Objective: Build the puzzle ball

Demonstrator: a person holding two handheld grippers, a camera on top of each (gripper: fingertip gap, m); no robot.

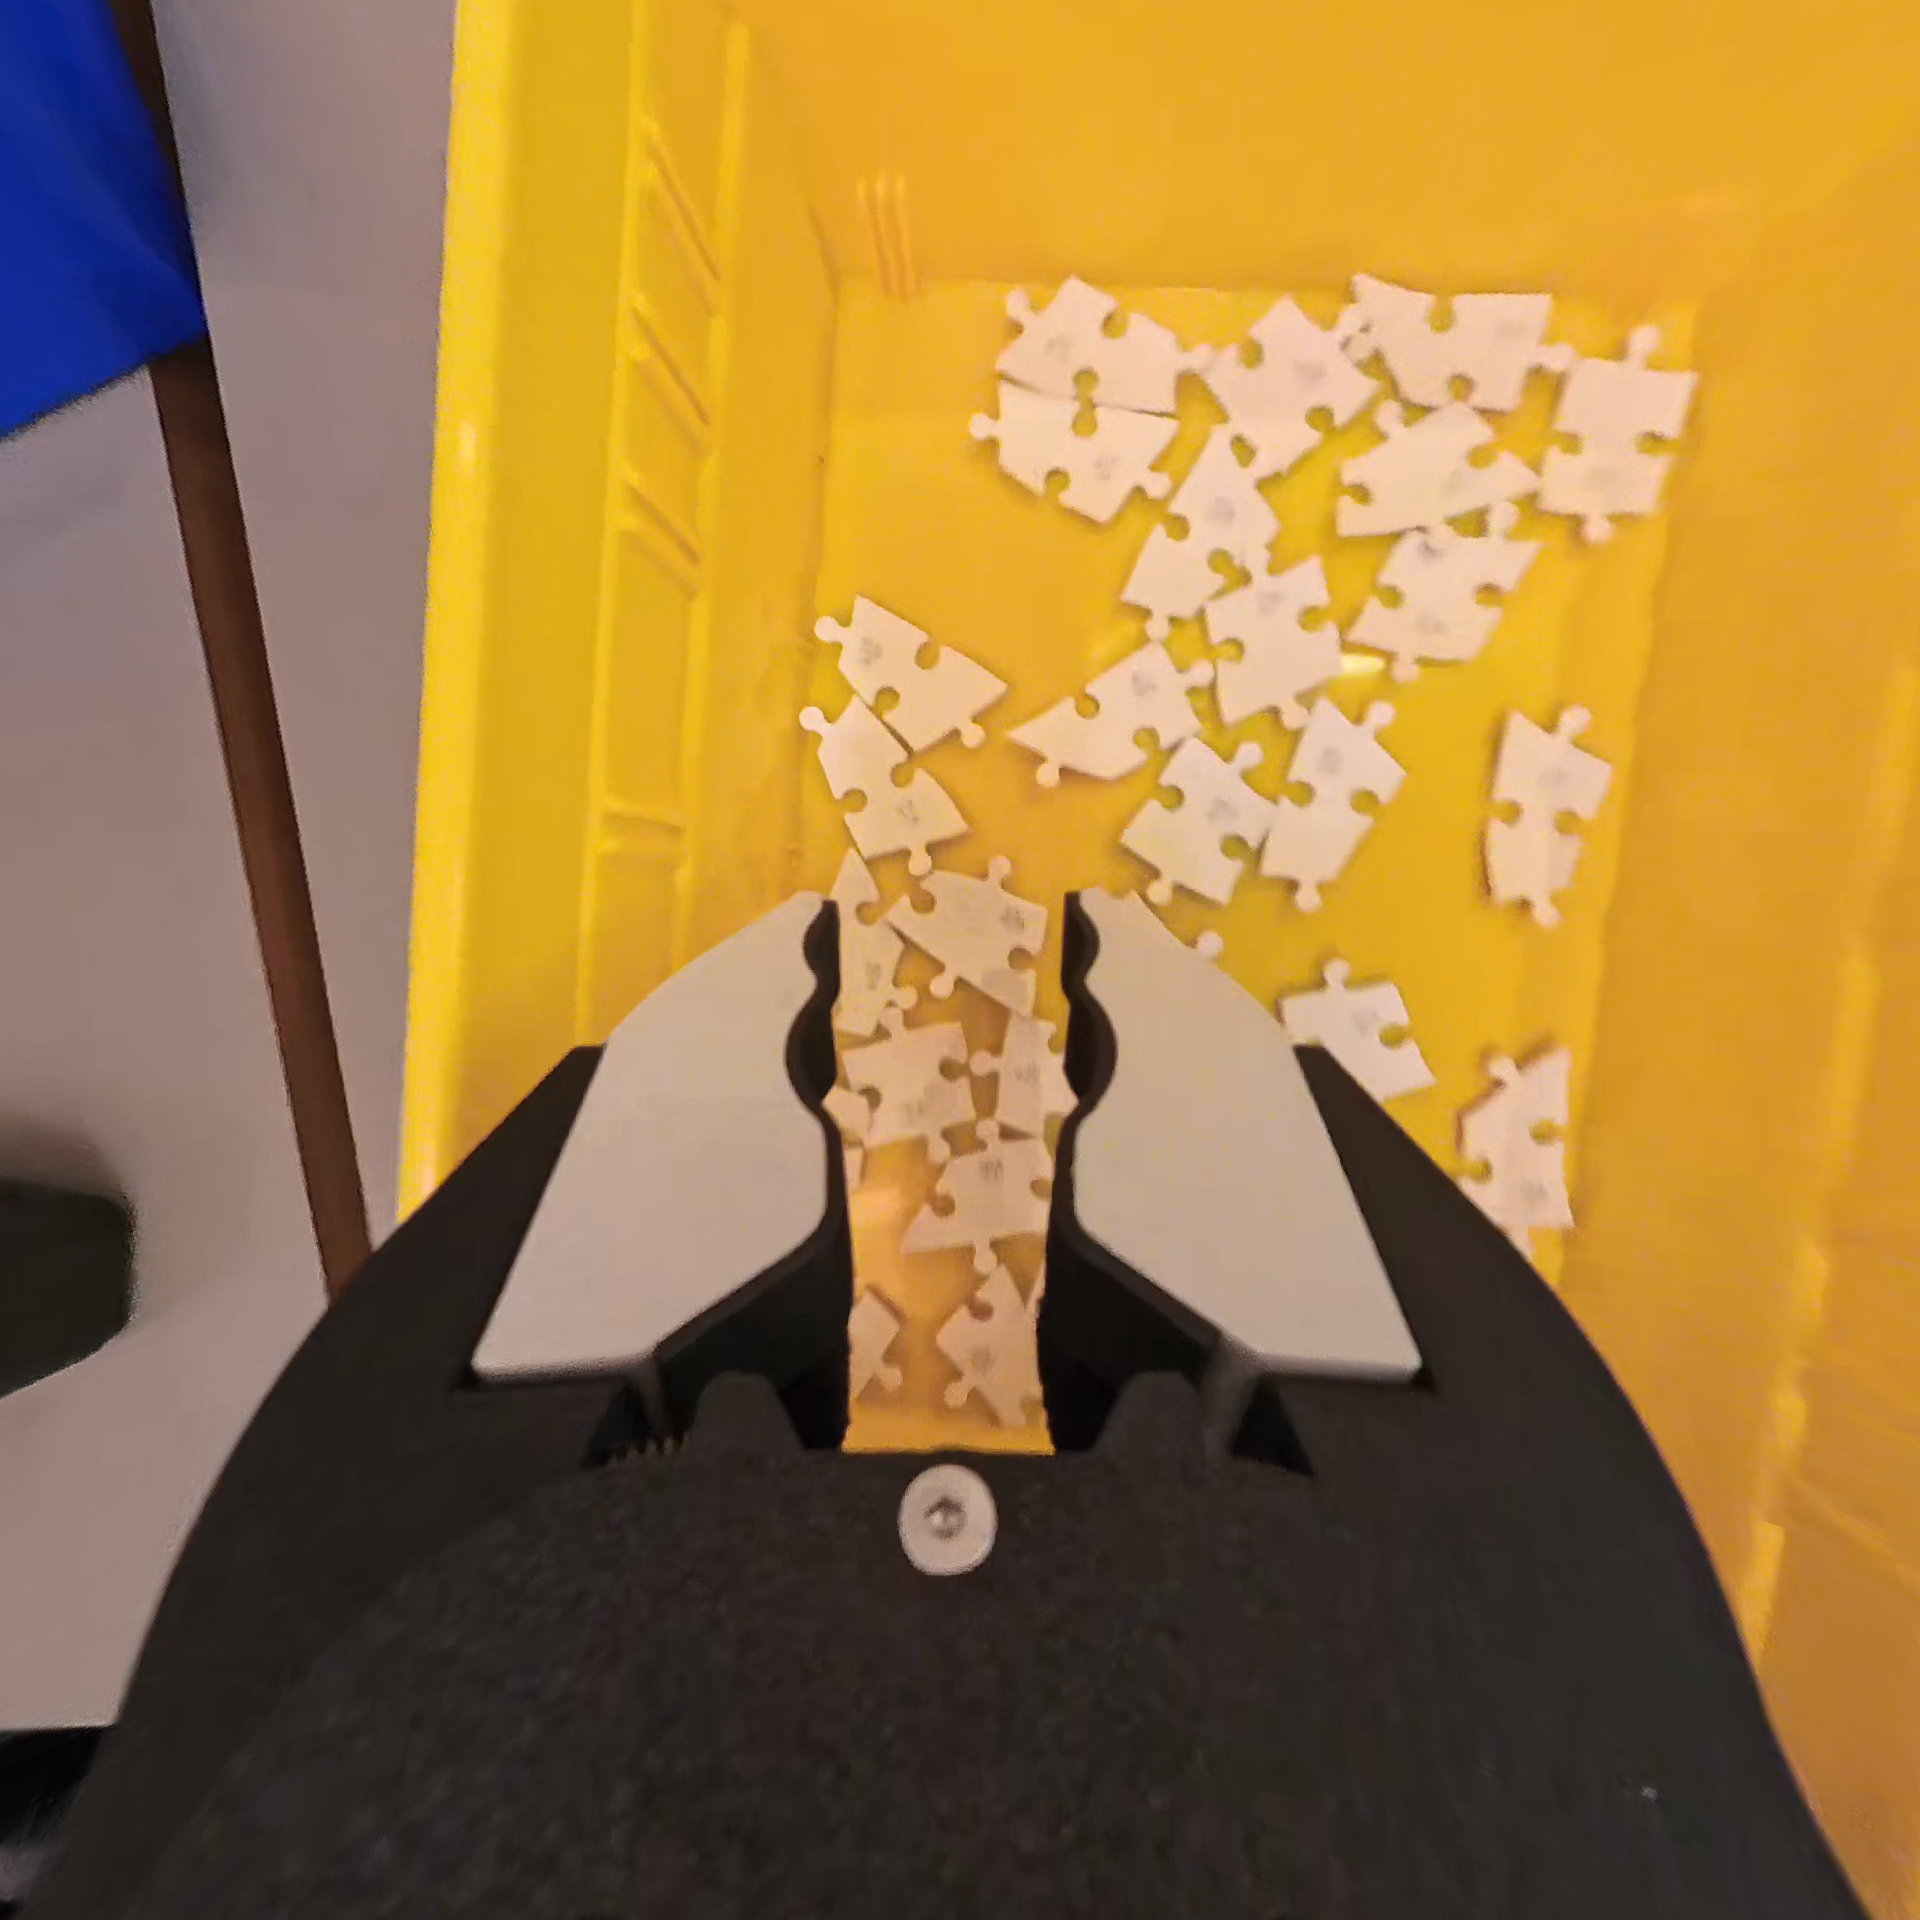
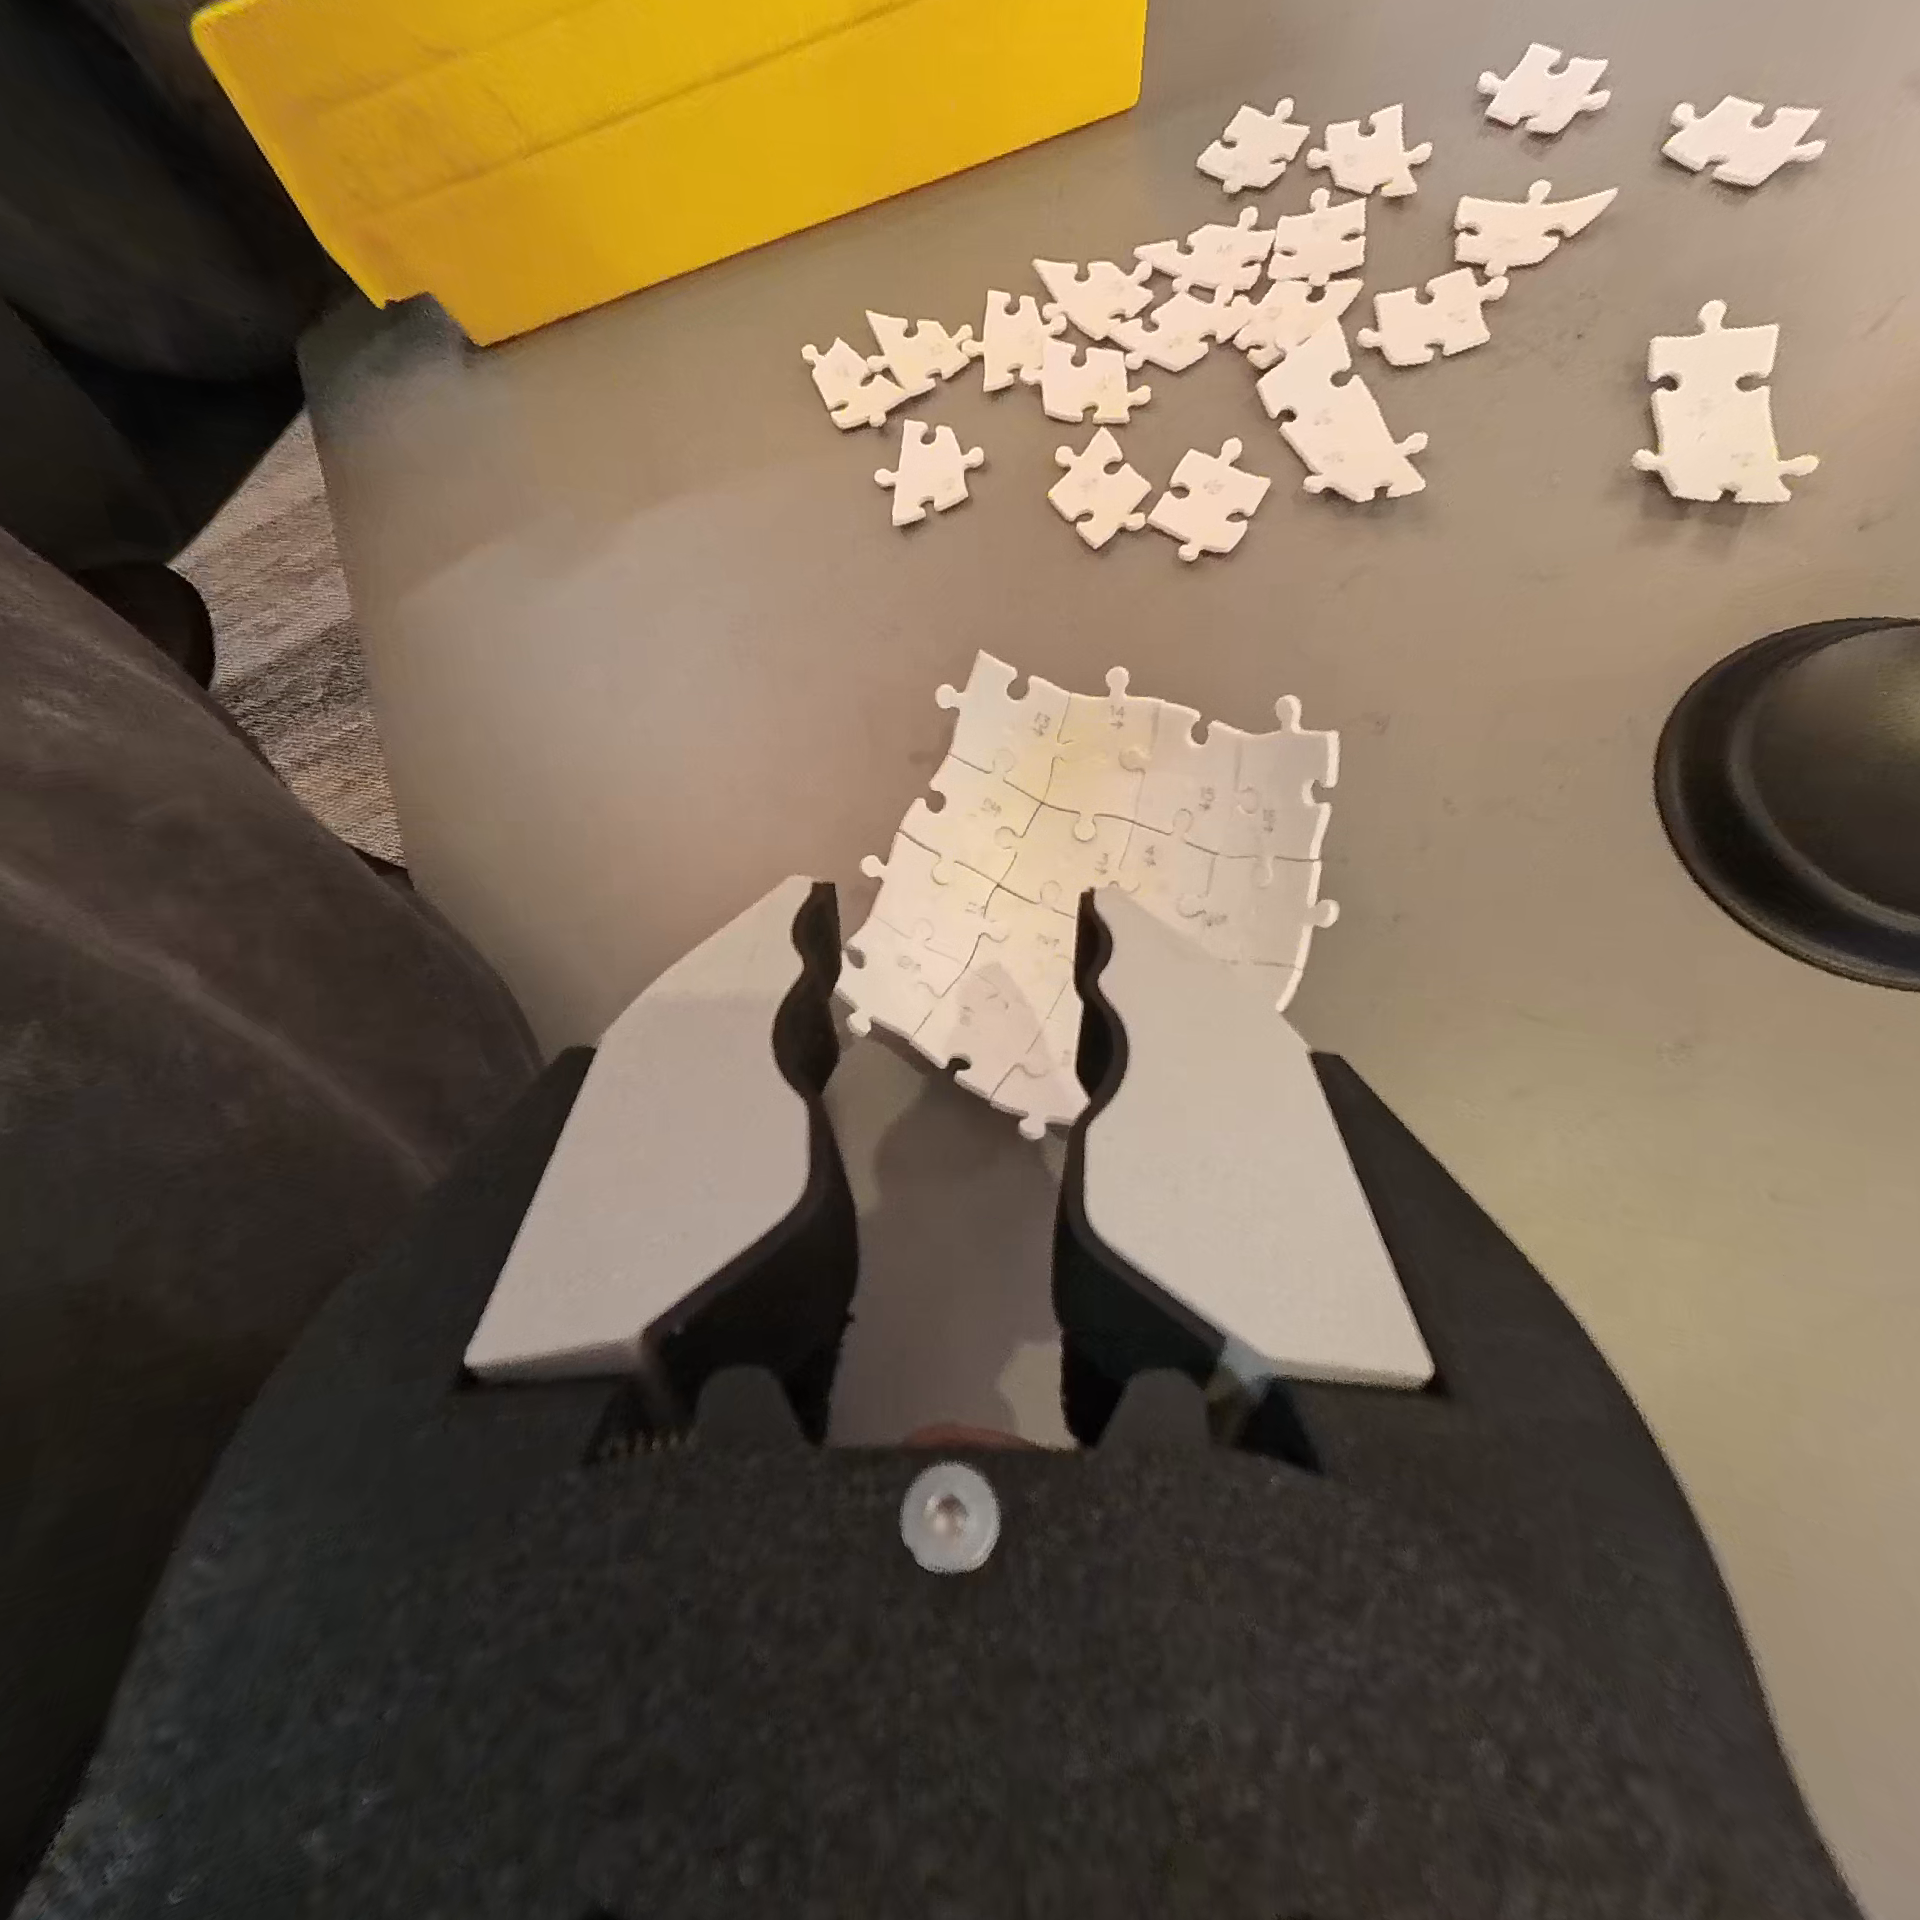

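While the joined curved patch (image 2: 1101,883) lay on the grey table (image 2: 623,644) under my right gripper (image 2: 956,909), open and empty, my left gripper (image 1: 951,909), also open, hung over loose pieces (image 1: 1278,644) in the yellow bin (image 1: 623,623), probably to choose one.

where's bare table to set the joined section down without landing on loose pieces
Bare grey table lies between the yellow bin, the loose pieces and the joined section. More lies between that section and the black round object. The loose scatter beyond is crowded. Inside the bin, only the floor's near-left strip is bare.
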